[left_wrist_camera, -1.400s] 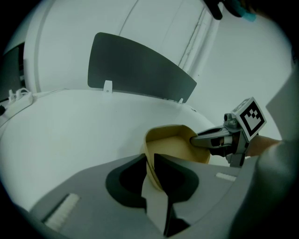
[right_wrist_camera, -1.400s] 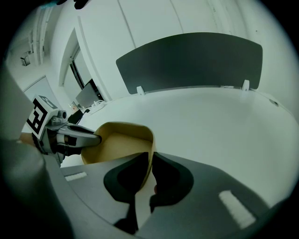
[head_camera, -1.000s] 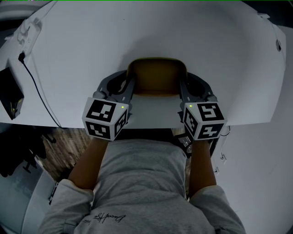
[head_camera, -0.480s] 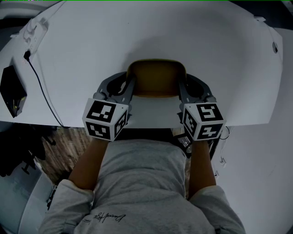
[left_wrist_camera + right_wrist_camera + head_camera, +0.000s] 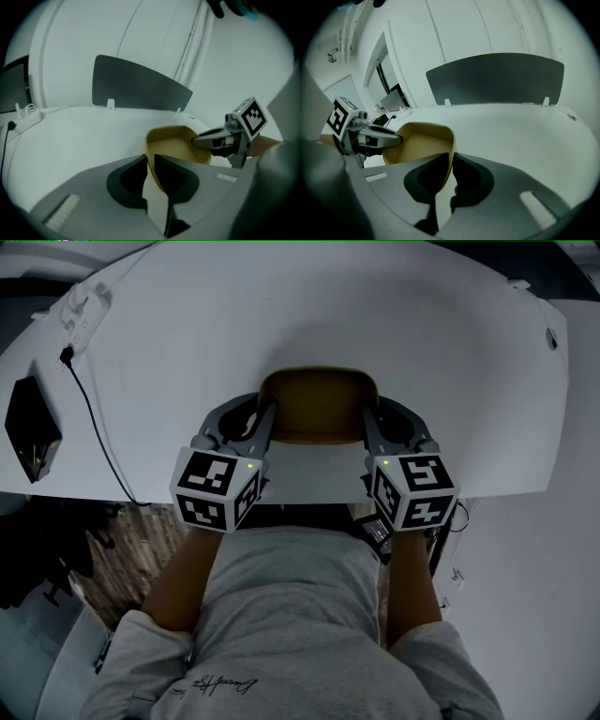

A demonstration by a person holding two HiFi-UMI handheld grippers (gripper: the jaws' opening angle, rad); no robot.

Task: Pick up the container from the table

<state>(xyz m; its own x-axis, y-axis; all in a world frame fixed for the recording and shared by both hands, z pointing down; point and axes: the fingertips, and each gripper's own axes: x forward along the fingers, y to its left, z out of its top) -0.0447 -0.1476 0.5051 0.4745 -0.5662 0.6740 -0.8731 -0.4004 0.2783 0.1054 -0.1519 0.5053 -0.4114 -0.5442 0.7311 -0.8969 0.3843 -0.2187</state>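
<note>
Closest to the head camera, a person's grey long-sleeved shirt [image 5: 291, 615] is filling the lower frame, with a strip of wooden floor [image 5: 117, 549] showing at its left. Just beyond, the left gripper [image 5: 269, 423] is pinching the left wall of a tan, round-cornered shallow container [image 5: 319, 404], its jaws closing with that thin wall pressed between them. The right gripper [image 5: 368, 423] is nipping the opposite wall, its jaws standing nearly together on it. The container is sitting between the two over the near part of a white, rounded tabletop [image 5: 328, 306]; I cannot tell whether its base is touching the surface. Farther left, a thin black cable [image 5: 89, 418] is trailing across the tabletop, with a flat black box [image 5: 31, 427] lying beside it and a white power strip [image 5: 80, 310] beyond. At the far edge, a dark grey upright panel [image 5: 497, 77] is standing before pale walls.
</note>
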